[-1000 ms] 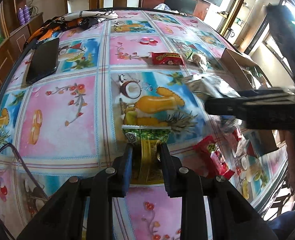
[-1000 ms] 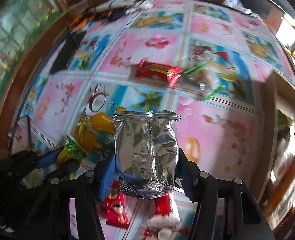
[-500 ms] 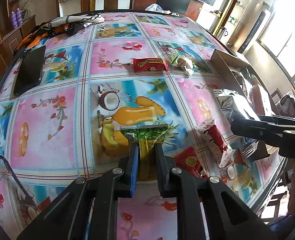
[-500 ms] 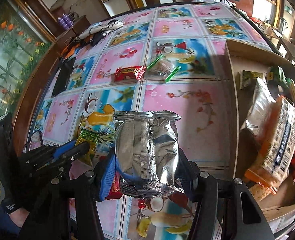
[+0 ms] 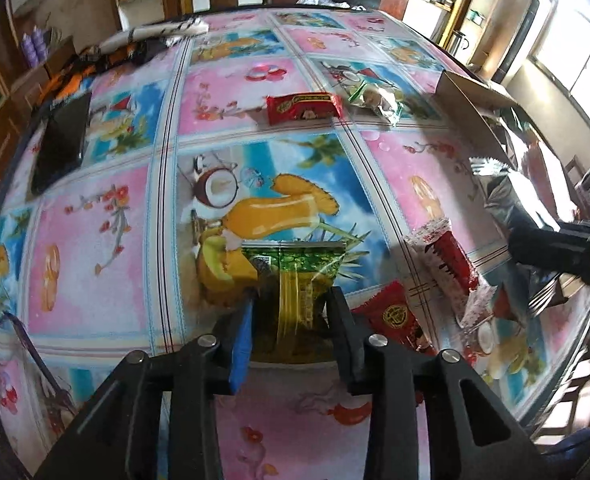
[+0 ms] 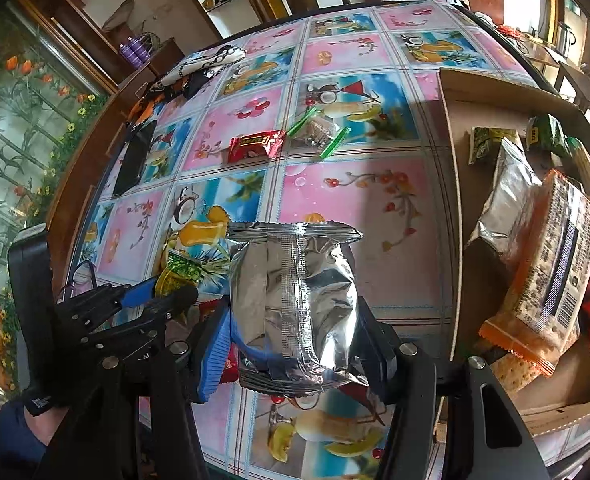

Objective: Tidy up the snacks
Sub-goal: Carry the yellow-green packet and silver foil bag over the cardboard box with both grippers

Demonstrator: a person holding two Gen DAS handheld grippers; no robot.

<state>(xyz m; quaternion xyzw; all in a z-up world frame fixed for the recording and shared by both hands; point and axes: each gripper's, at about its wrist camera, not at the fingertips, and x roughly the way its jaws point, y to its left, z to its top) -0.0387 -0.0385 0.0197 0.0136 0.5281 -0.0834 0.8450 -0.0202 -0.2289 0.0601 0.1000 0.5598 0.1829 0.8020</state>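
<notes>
The right gripper (image 6: 295, 344) clamps a crinkled silver foil pouch (image 6: 295, 304), bound for the cardboard box (image 6: 495, 168) at three o'clock. The left gripper (image 5: 293, 320) jaws are opening around a green-and-yellow packet (image 5: 295, 272).

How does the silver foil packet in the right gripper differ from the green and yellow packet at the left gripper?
The silver foil packet is plain, wide and clamped; the green and yellow packet is printed and narrower, with the left gripper jaws opening beside it. Both are sealed snack packets above the table.

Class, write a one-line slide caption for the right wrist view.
Right gripper holds a silver snack pouch beside the cardboard box.
</notes>
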